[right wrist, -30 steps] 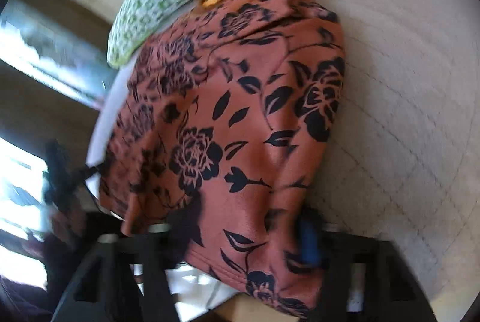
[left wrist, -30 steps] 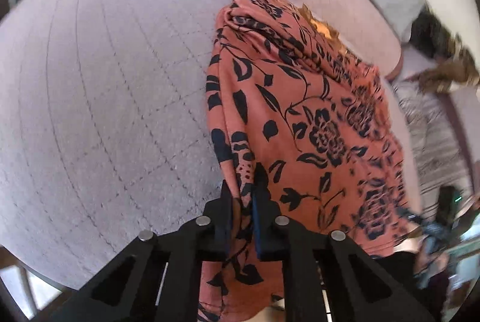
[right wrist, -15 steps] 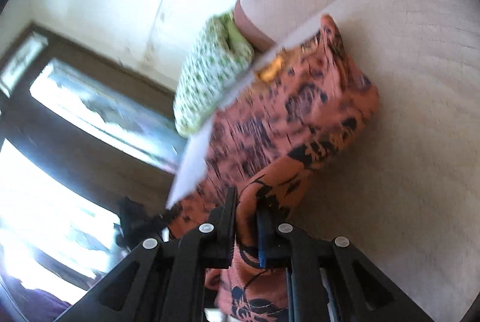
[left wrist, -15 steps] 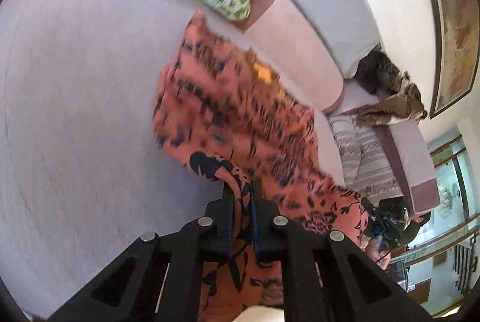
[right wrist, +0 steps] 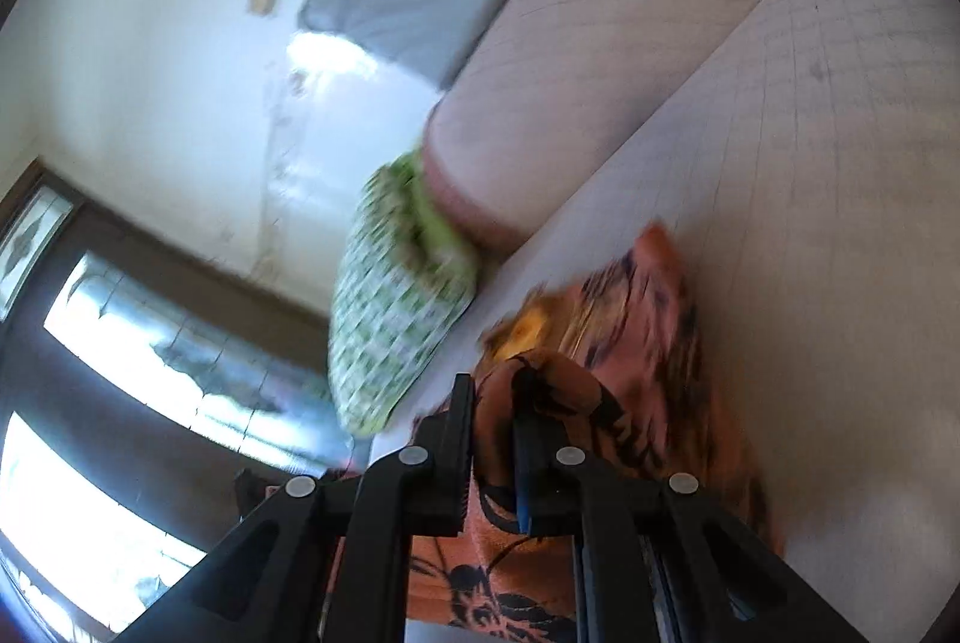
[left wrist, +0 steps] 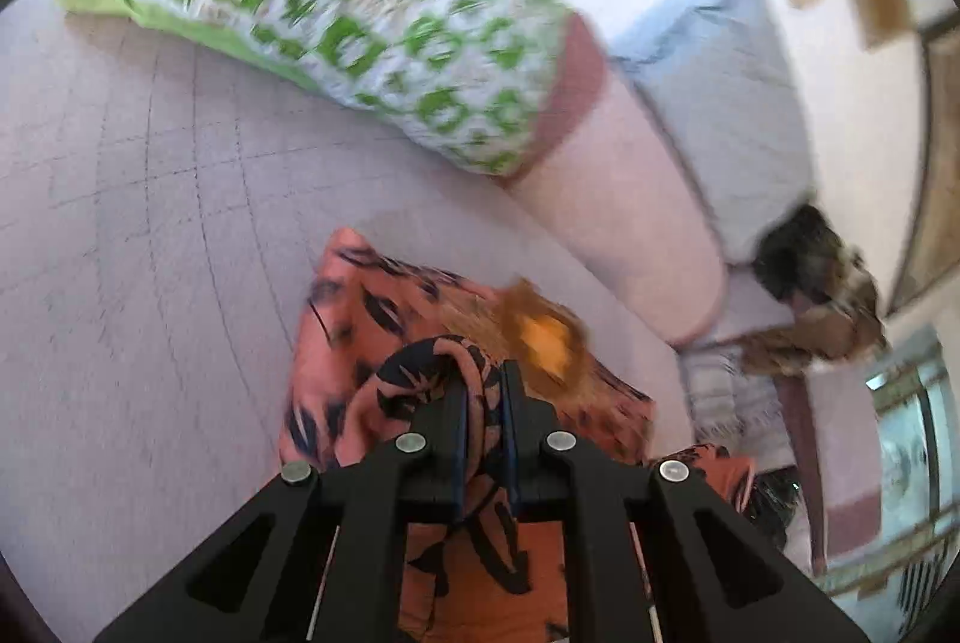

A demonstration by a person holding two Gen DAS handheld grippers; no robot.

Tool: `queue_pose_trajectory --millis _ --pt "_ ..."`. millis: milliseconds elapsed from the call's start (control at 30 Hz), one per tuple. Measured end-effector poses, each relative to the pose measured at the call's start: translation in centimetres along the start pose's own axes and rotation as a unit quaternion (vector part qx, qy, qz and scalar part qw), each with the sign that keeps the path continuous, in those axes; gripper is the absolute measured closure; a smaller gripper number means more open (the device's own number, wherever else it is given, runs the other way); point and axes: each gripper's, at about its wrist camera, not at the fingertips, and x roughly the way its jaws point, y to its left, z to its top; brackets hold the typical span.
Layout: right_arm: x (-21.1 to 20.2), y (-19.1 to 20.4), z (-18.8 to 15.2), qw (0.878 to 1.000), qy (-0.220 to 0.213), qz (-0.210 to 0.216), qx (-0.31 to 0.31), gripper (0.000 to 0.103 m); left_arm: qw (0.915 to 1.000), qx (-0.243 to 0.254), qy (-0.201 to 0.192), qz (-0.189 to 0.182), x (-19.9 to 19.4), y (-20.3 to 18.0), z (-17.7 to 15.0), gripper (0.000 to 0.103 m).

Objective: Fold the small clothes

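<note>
Both grippers are pinching the orange floral garment [left wrist: 360, 343], carrying its near edge forward over the rest, which is lying on the quilted sofa seat [left wrist: 150, 223]. Doing this well likely means keeping both corners level, laying the held edge to meet the far edge near the yellow patch [left wrist: 543, 337], and releasing only once the cloth is touching down flat. The left gripper [left wrist: 483, 403] is pointing along the seat toward the green-patterned cushion [left wrist: 336, 1], jaws nearly closed on a bunched fold. The right gripper [right wrist: 492, 421] is tilting up toward the backrest [right wrist: 600, 73], jaws clamping a fabric hump. Motion blur is hiding fine detail.
</note>
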Motion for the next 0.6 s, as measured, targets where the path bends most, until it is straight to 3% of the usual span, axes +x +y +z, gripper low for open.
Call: queue_pose_trajectory --millis 67,133,233,267,300,333,367,400,467,533,600 --pt "2.8 -2.1 1.7 0.998 -0.008 -0.043 0.036 0.088 0.9994 -0.027 0.002 0.024 2.6 1.8 1.0 0.093" --pt "4.6 -4.8 2.4 0.995 -0.006 -0.048 0.082 0.087 0.9974 -0.062 -0.004 0.037 4.5 3.9 1.2 0.092" --pt "5.6 -8.3 3.0 0.989 -0.001 -0.046 0.137 0.087 0.9919 -0.116 -0.049 -0.013 4.4 6.4 0.2 0.09" --pt "5.1 -9.2 3.0 0.988 -0.013 -0.03 0.151 0.087 0.9892 -0.125 -0.069 -0.031 3.8 6.7 -0.3 0.083" --pt "3.9 -9.8 3.1 0.986 -0.037 -0.019 0.161 0.082 0.9842 -0.136 -0.103 -0.048 2.5 7.1 -1.0 0.064" --pt "2.5 -10.0 3.0 0.984 -0.062 -0.014 0.166 0.074 0.9794 -0.145 -0.131 -0.049 1.4 7.3 -1.7 0.051" --pt "1.1 -10.0 3.0 0.982 -0.088 -0.006 0.169 0.041 0.9736 -0.156 -0.16 -0.043 0.2 7.5 -2.4 0.033" --pt "-0.2 -9.8 2.8 0.979 -0.115 -0.001 0.17 0.012 0.9682 -0.166 -0.185 -0.032 -1.2 7.4 -3.1 0.032" --pt "-2.7 -8.0 2.1 0.978 -0.156 -0.01 0.138 0.012 0.9727 -0.142 -0.183 -0.016 -3.3 5.8 -4.2 0.032" --pt "-2.7 -4.8 1.8 0.991 -0.111 -0.035 0.066 0.018 0.9818 -0.095 -0.163 0.024 -4.0 3.4 -5.4 0.032" --pt "-1.7 0.2 0.1 0.995 -0.059 -0.068 -0.04 0.039 0.9866 -0.03 -0.145 0.069 -4.2 0.5 -7.7 0.032"
